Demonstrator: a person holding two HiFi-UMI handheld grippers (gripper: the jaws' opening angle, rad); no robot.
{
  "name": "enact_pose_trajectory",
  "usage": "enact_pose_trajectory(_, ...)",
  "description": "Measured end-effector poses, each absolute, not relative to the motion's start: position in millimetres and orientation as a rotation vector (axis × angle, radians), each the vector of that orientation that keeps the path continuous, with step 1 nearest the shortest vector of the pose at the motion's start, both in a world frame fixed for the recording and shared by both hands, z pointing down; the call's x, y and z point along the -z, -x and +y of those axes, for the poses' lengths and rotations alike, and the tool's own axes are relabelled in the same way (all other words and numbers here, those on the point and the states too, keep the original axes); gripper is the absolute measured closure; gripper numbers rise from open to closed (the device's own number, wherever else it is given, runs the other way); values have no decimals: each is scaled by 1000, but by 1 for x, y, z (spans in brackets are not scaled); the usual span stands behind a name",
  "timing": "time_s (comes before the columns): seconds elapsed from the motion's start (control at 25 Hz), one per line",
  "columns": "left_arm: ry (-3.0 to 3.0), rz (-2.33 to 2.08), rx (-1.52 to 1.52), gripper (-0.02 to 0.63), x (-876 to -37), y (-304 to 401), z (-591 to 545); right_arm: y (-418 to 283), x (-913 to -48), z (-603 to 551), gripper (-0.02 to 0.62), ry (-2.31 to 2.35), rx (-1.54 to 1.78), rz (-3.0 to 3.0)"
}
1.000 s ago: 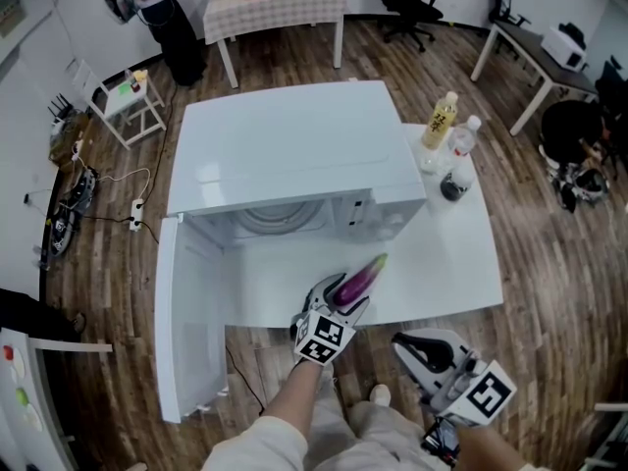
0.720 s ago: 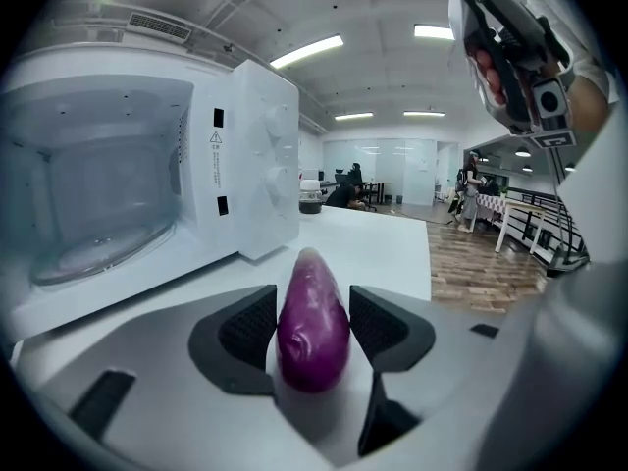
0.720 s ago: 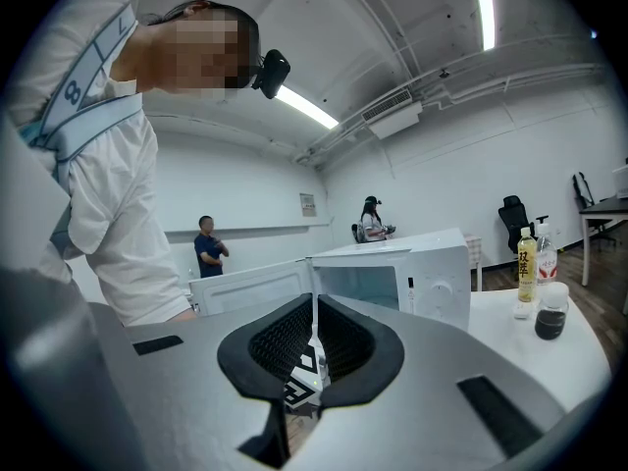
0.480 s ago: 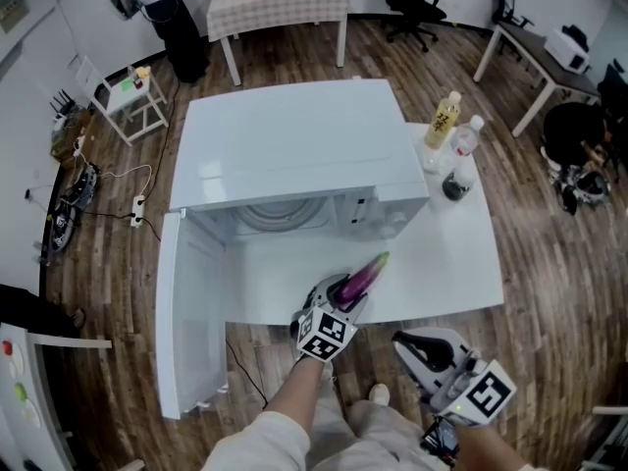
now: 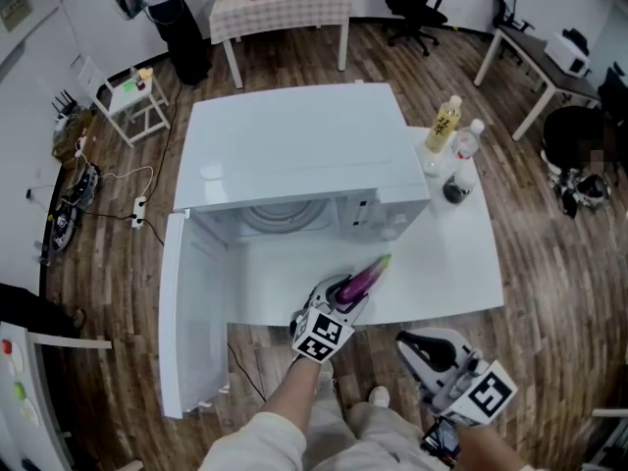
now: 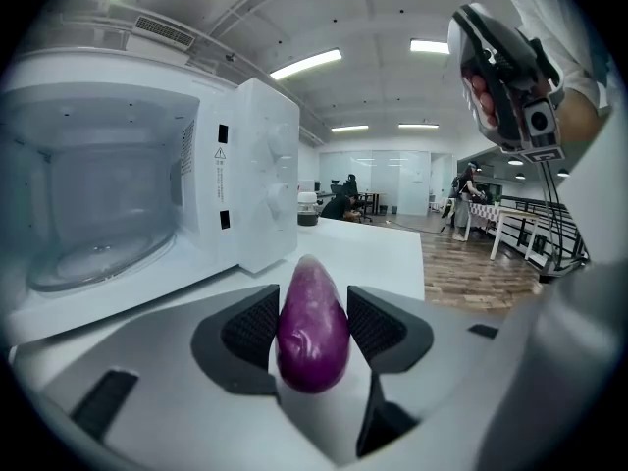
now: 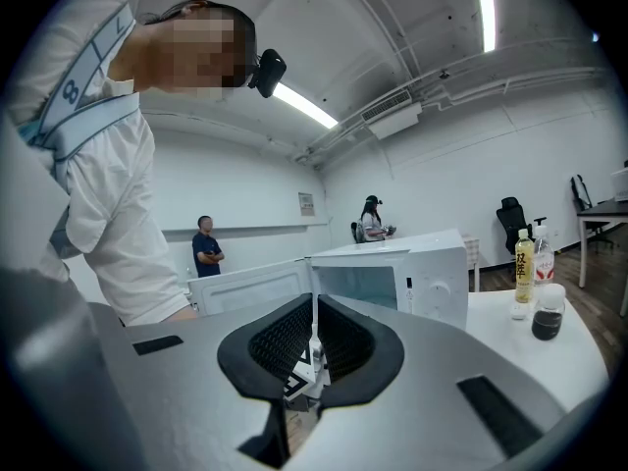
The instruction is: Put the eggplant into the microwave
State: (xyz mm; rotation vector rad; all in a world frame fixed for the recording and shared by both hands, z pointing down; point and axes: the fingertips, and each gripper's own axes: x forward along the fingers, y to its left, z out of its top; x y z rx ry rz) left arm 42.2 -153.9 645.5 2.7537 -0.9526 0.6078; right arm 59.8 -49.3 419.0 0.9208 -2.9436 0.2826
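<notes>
A purple eggplant (image 5: 365, 273) lies on the white table (image 5: 461, 253) in front of the open microwave (image 5: 294, 150). My left gripper (image 5: 345, 290) is at its near end. In the left gripper view the jaws are closing, and both pads touch the eggplant (image 6: 312, 327) held between them (image 6: 314, 302). The microwave's empty cavity (image 6: 88, 214) stands to the left, with its door (image 5: 191, 327) swung wide toward me. My right gripper (image 5: 412, 343) hangs off the table's near edge, shut and empty, its pads together (image 7: 314, 346).
Two bottles (image 5: 442, 121) (image 5: 463, 143) and a dark jar (image 5: 453, 186) stand on the table right of the microwave. The open door juts out past the table's left front. Other tables, chairs and people are farther back in the room.
Both grippers and the eggplant stay where they were; only the head view has shifted slightly.
</notes>
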Motion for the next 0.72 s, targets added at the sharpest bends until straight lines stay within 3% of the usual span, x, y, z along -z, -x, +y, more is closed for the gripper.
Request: enact_pose_trajectory(0.72, -2789, -1097, -454, 390, -590, 7, -137, -43, -411, -50, 560, -879, -272, -2972)
